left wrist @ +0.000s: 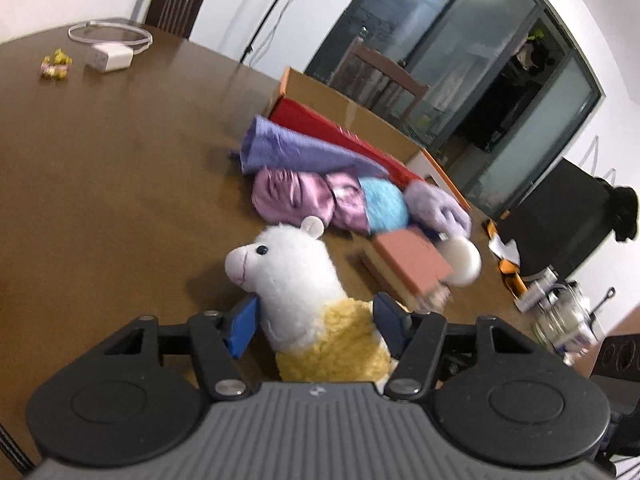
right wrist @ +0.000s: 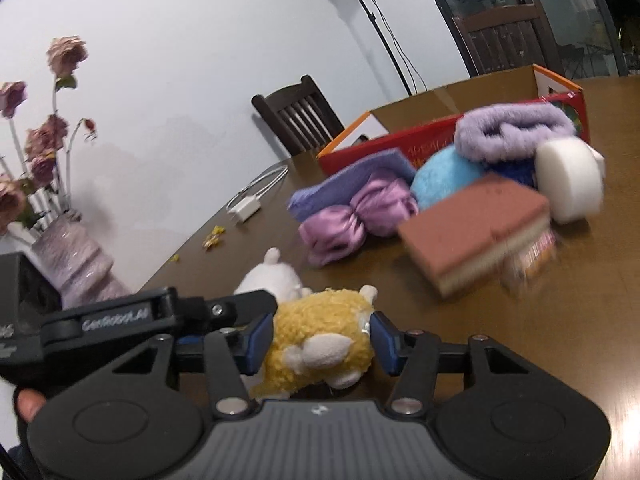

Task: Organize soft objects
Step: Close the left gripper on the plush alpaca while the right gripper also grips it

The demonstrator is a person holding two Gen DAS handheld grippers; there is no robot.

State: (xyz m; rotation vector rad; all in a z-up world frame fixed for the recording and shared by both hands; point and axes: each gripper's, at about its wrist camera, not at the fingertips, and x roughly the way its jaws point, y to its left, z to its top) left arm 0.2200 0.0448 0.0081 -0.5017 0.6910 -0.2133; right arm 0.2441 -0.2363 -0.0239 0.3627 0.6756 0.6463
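fluffy white-and-yellow alpaca plush (left wrist: 304, 300) sits low over the brown wooden table (left wrist: 120, 160), both the left gripper (left wrist: 316, 320) and right gripper (right wrist: 320, 338) clamped on its body, probably sharing the grip to carry it toward the open cardboard box (right wrist: 460, 108).

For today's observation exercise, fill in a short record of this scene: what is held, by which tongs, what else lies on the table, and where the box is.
held item: plush alpaca, white head, yellow body
left tongs: pads either side of the alpaca's neck and chest
right tongs: pads either side of its yellow body
pile: purple towel, pink satin scrunchie, blue plush ball, lilac fluffy cloth, pink-topped sponge, white foam disc
box: open red cardboard box behind the pile
surface: brown wooden table
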